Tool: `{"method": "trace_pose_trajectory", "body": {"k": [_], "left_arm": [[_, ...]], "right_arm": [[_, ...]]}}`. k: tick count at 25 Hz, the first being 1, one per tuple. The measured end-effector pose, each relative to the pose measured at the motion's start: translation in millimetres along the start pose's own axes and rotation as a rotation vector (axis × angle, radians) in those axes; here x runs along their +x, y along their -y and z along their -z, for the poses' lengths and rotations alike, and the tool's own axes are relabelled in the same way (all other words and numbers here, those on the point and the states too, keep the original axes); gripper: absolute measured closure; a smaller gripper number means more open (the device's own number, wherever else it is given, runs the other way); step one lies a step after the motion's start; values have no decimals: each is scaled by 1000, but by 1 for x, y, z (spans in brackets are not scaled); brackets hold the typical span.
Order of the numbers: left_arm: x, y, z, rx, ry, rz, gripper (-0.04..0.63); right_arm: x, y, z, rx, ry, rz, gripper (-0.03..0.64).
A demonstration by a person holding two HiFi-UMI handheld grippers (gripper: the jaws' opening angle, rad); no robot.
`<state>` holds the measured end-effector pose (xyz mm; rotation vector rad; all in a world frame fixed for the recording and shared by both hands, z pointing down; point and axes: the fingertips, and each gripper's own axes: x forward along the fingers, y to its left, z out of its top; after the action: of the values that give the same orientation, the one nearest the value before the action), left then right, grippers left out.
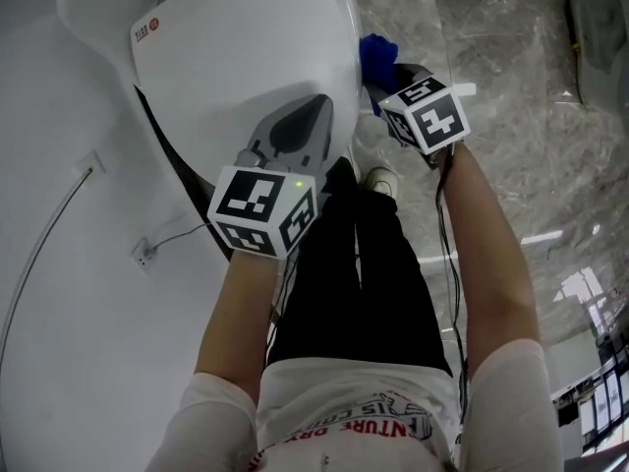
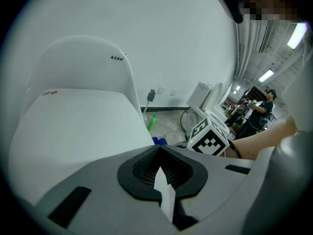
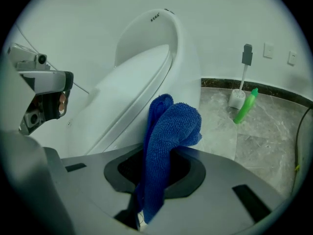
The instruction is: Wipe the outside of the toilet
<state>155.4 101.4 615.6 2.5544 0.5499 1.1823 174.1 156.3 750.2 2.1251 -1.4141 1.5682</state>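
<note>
- Nearest the head camera, the person's white shirt point(image 1: 344, 401) and bare forearms are filling the bottom of the view; black trousers point(image 1: 354, 273) are running down to a pale shoe point(image 1: 378, 178) planted on the floor beside the toilet
- Left gripper point(image 1: 300, 126) is hanging over the front of the toilet's closed lid; its jaws point(image 2: 161, 173) are sitting together with only a thin sliver of white showing between the pads, and nothing is held; whether it is touching the lid I cannot tell
- Right gripper point(image 1: 393, 77) is reaching down along the toilet's right flank; its jaws point(image 3: 156, 180) are clamping a blue cloth point(image 3: 168, 131), which is bunching up and folding over above the pads
- Blue cloth point(image 1: 373, 55) is sitting just beside the outer side wall of the white toilet point(image 1: 246, 47), below the lid's edge; contact with the porcelain is not clear from any view
- Toilet point(image 3: 146, 72) is standing against a white wall, lid down, with a small red mark near the back of the lid point(image 2: 73, 116)
- Grey marble floor point(image 1: 511, 87) is stretching off to the right; a green bottle point(image 3: 244, 106) is leaning just beside a white toilet brush holder point(image 3: 238, 98) near the wall
</note>
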Motion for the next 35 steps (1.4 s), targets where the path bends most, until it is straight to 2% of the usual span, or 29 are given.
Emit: {"method": "trace_pose_trajectory", "body": {"k": [7, 15, 26, 35], "left_arm": [[-25, 29, 46, -34, 7, -9, 589], [-53, 39, 110, -88, -11, -57, 589], [-110, 31, 183, -171, -4, -87, 589], [-172, -7, 241, -165, -14, -112, 589]], "right_arm": [[-3, -33, 27, 4, -13, 21, 540], [6, -68, 73, 30, -4, -1, 540], [16, -123, 102, 129, 1, 33, 540], [41, -186, 122, 250, 13, 54, 540]]}}
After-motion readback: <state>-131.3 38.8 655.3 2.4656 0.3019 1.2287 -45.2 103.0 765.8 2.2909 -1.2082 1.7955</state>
